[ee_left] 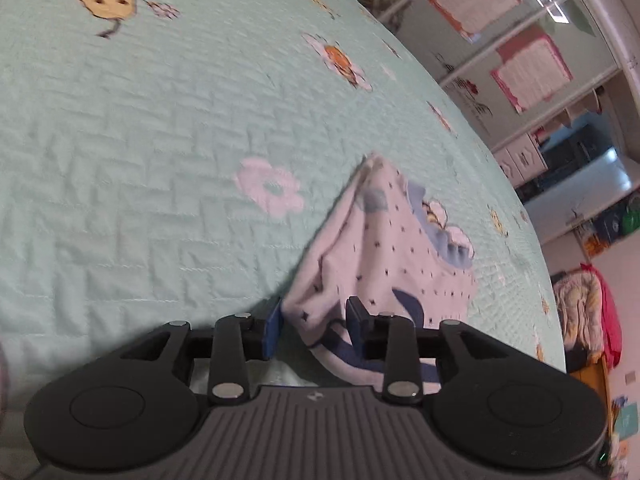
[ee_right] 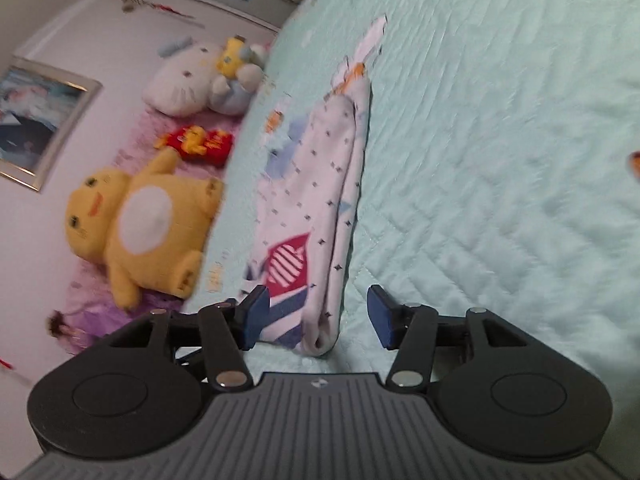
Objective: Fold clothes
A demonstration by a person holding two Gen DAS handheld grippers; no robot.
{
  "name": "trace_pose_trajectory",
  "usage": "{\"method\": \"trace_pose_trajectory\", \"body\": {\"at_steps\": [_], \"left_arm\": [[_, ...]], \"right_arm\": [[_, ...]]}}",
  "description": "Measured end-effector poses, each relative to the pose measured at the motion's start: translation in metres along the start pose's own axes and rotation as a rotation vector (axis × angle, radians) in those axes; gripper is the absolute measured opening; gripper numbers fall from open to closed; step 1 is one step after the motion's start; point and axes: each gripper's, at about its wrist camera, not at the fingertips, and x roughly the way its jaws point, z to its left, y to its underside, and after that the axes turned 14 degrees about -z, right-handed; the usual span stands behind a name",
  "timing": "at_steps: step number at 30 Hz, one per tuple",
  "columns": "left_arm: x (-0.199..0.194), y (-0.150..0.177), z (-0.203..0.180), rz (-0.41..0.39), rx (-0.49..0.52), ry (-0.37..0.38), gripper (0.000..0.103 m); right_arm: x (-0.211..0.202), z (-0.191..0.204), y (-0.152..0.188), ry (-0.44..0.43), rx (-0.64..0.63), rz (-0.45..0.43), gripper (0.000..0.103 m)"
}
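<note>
A small white garment [ee_left: 384, 256] with dark dots and blue trim lies folded on a pale green quilted bedspread [ee_left: 160, 160]; the bedspread carries printed flowers and little yellow figures. In the left wrist view the left gripper [ee_left: 316, 322] sits low over the near end of the garment; its fingers [ee_left: 274, 326] stand partly apart, with the cloth lying between them, the left pad just at the cloth's edge and the right one beside a fold; no clamped pinch shows. In the right wrist view the same garment [ee_right: 320, 200] stretches away as a long folded strip, a red striped patch near its close end; the right gripper [ee_right: 318, 316] straddles that end with its fingers [ee_right: 380, 318] spread wide, the right pad clear of the cloth, the left pad at its edge. Beyond the bedspread's edge lie a yellow plush toy [ee_right: 140, 220], a white plush cat [ee_right: 188, 80] and a small red cushion [ee_right: 200, 144].
</note>
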Motion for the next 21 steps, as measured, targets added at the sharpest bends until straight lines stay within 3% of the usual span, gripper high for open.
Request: {"method": "trace_pose_trajectory", "body": {"at_steps": [2, 3, 4, 6, 12, 15, 17, 19, 21], "left_arm": [[0.007, -0.002, 0.001, -0.002, -0.011, 0.004, 0.031], [0.009, -0.004, -0.002, 0.007, 0.003, 0.005, 0.026], [0.011, -0.006, -0.004, 0.019, 0.023, 0.006, 0.009], [0.011, -0.011, -0.009, 0.033, 0.046, 0.001, 0.008], [-0.043, -0.012, -0.024, 0.066, 0.063, 0.086, 0.007], [-0.052, 0.010, -0.021, 0.106, 0.111, 0.045, 0.009], [-0.041, 0.021, -0.011, 0.150, 0.142, -0.006, 0.012], [-0.046, 0.019, -0.003, 0.126, 0.129, -0.018, 0.018], [-0.067, 0.009, -0.011, 0.015, 0.204, -0.091, 0.013]], "right_arm": [[0.012, 0.004, 0.004, 0.002, 0.004, 0.014, 0.051], [0.019, 0.005, 0.005, 0.009, 0.006, 0.027, 0.044], [0.025, 0.006, 0.007, 0.016, 0.006, 0.042, 0.027], [0.034, 0.008, 0.010, 0.029, 0.007, 0.062, 0.009], [-0.011, 0.020, 0.012, -0.035, 0.050, 0.023, 0.006], [-0.042, 0.020, 0.017, -0.033, 0.046, 0.043, 0.006], [-0.046, 0.011, 0.027, 0.033, -0.002, 0.094, 0.010], [-0.050, 0.003, 0.032, 0.086, -0.026, 0.102, 0.013], [-0.060, 0.004, 0.028, 0.064, -0.034, 0.057, 0.018]]}}
